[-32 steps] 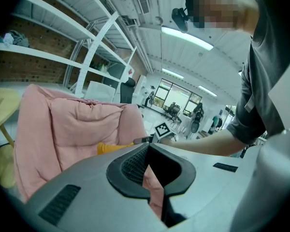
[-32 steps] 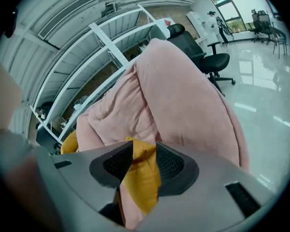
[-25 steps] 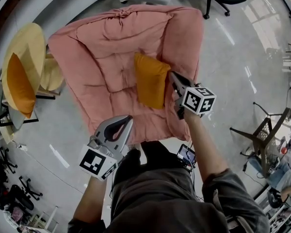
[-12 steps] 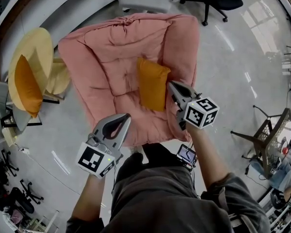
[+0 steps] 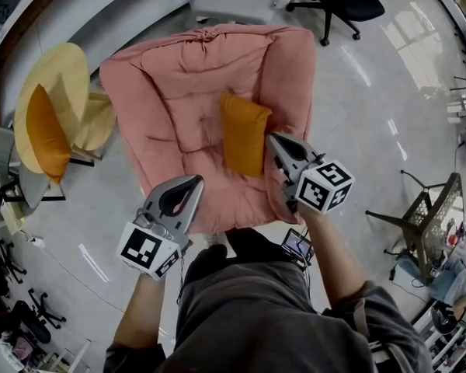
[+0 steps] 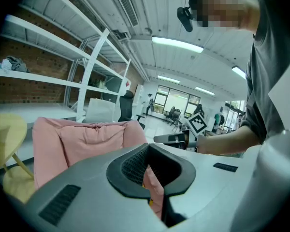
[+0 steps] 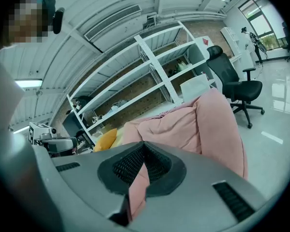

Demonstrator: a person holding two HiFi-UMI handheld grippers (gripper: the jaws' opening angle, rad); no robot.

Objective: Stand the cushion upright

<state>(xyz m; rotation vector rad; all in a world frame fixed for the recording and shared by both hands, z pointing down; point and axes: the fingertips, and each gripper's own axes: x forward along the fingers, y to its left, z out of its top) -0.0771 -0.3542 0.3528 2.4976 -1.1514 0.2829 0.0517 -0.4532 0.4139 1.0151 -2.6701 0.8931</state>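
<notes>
- Cushion (image 5: 245, 133): orange, on pink chair (image 5: 179, 92); long axis runs away from the person.
- Right claw (image 5: 272, 140): clenched, empty; just beside the cushion's right edge, nearer.
- Left claw (image 5: 196, 182): clenched, empty; apart.

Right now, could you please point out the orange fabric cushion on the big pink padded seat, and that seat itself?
orange fabric cushion (image 5: 245, 134), head view, middle of its face.
big pink padded seat (image 5: 179, 80), head view, bare quilted back panel.
</notes>
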